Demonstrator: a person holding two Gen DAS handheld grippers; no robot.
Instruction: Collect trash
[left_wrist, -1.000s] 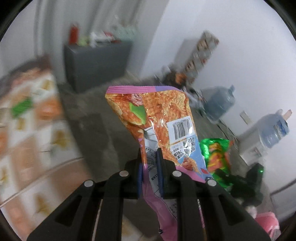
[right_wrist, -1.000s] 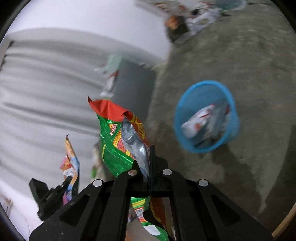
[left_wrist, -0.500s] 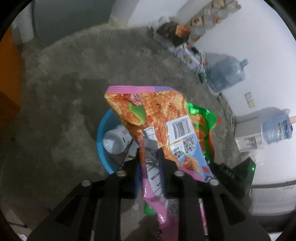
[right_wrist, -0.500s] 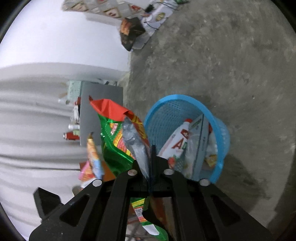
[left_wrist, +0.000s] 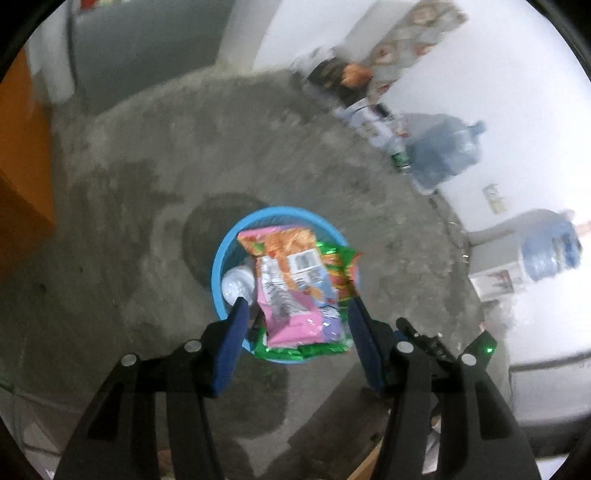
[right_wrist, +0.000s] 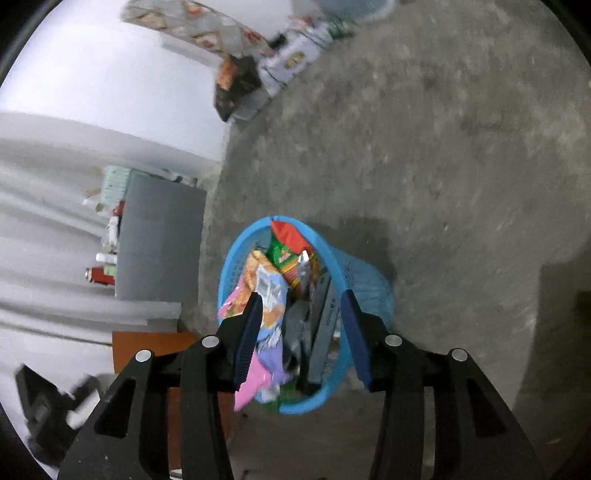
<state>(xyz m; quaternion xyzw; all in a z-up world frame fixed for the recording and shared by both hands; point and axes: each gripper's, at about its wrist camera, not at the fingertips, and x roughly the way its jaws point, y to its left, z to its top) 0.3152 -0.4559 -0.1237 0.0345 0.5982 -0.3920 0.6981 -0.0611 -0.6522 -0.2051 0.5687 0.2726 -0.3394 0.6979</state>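
A blue mesh trash basket (left_wrist: 221, 254) stands on the grey concrete floor; it also shows in the right wrist view (right_wrist: 365, 280). The pink-and-orange snack bag (left_wrist: 291, 280) lies on top of the trash inside it, also in the right wrist view (right_wrist: 258, 291). The green-and-red snack bag (left_wrist: 340, 273) lies beside it in the basket, also in the right wrist view (right_wrist: 288, 251). A white bottle (left_wrist: 236, 284) sits underneath. My left gripper (left_wrist: 295, 314) is open and empty just above the basket. My right gripper (right_wrist: 301, 310) is open and empty above it too.
An orange cabinet (left_wrist: 22, 155) stands at the left. Large water jugs (left_wrist: 443, 151) and cartons (right_wrist: 240, 81) line the white wall. A grey cabinet (right_wrist: 159, 236) with bottles on it stands by the curtain. Bare concrete floor (right_wrist: 443, 147) lies around the basket.
Both grippers have opened and let go of their snack bags, which have dropped into the blue basket. Both grippers now sit over the basket.
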